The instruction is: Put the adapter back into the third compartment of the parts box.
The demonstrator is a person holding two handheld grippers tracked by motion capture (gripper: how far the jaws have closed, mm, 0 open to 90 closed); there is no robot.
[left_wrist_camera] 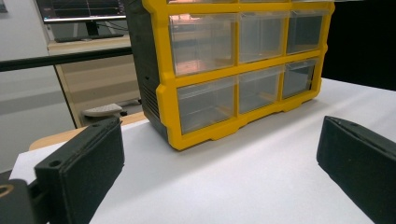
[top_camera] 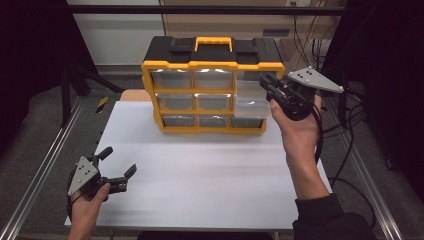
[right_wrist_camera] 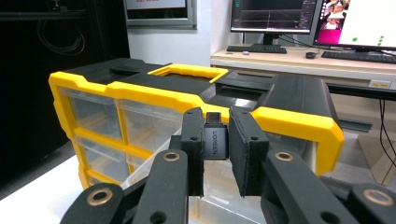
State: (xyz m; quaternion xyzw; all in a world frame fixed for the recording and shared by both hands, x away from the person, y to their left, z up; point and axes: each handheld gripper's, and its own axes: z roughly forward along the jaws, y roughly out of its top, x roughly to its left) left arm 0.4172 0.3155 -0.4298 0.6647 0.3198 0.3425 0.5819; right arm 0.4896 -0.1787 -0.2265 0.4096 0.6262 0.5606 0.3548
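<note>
- Lower left of the high view: the left gripper (top_camera: pixel 119 167) rests low over the white table (top_camera: pixel 200 170), jaws spread wide with nothing between them. It sits well apart from the work, so it is unlikely to interfere.
- Centre: the yellow-and-black drawer organizer (top_camera: pixel 212 64) stands upright at the far edge of the table. Its right-hand column has clear drawers pulled forward; the open drawer (top_camera: pixel 252 102) juts out just below the right gripper.
- Right of centre: the right gripper (right_wrist_camera: pixel 217 140) is clamped on a small black adapter (right_wrist_camera: pixel 215 140), held above the open drawer and near the organizer's upper right corner.
- Orientation: in the right gripper view the adapter's long axis runs up and down the frame, along the jaws, with its metal plug end pointing up and away from the hand.
- Risks: only the adapter's flat sides are pinched, so it could pivot or slip out if the hand tilts. Released too high or too far forward, it could bounce off the drawer rim onto the table. The jaws might also knock the yellow frame.
</note>
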